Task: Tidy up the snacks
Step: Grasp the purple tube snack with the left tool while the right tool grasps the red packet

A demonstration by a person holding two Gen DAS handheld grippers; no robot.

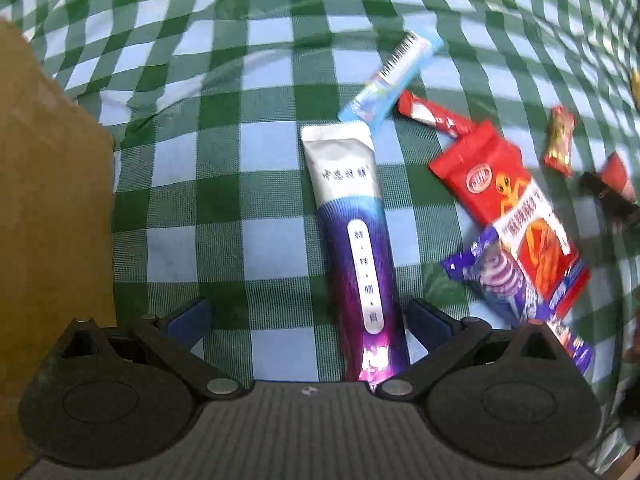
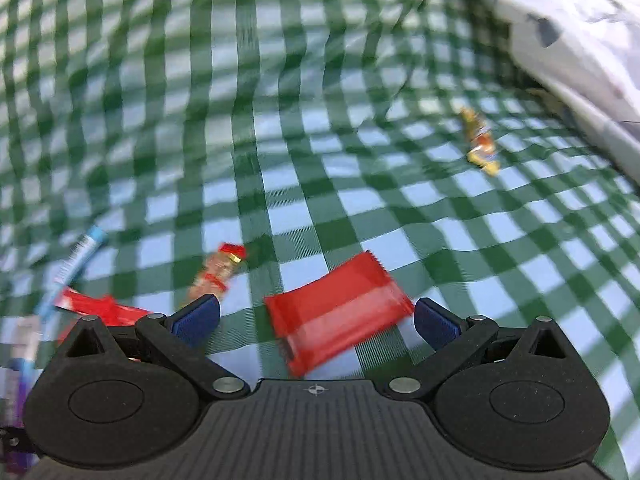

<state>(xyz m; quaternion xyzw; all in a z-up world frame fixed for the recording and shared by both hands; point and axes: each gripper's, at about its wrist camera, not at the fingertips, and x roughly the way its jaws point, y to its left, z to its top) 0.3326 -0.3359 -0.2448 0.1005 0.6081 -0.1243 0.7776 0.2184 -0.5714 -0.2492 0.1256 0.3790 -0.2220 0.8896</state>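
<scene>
In the left wrist view my left gripper (image 1: 308,320) is open over a silver and purple tube (image 1: 352,224) that lies lengthwise between its blue fingers on the green checked cloth. To its right lie a big red snack pack (image 1: 508,196), a purple lollipop pack (image 1: 508,284), a blue stick pack (image 1: 392,76), a red stick (image 1: 432,114) and a small red-gold candy (image 1: 560,140). In the right wrist view my right gripper (image 2: 316,320) is open around a red snack packet (image 2: 340,312) lying on the cloth; I cannot tell if the pads touch it.
A brown cardboard box (image 1: 48,200) stands at the left in the left wrist view. In the right wrist view a yellow-orange candy (image 2: 480,142) lies far right, a red-gold candy (image 2: 218,274) and blue stick pack (image 2: 76,264) at left, and a white bag (image 2: 580,40) at top right.
</scene>
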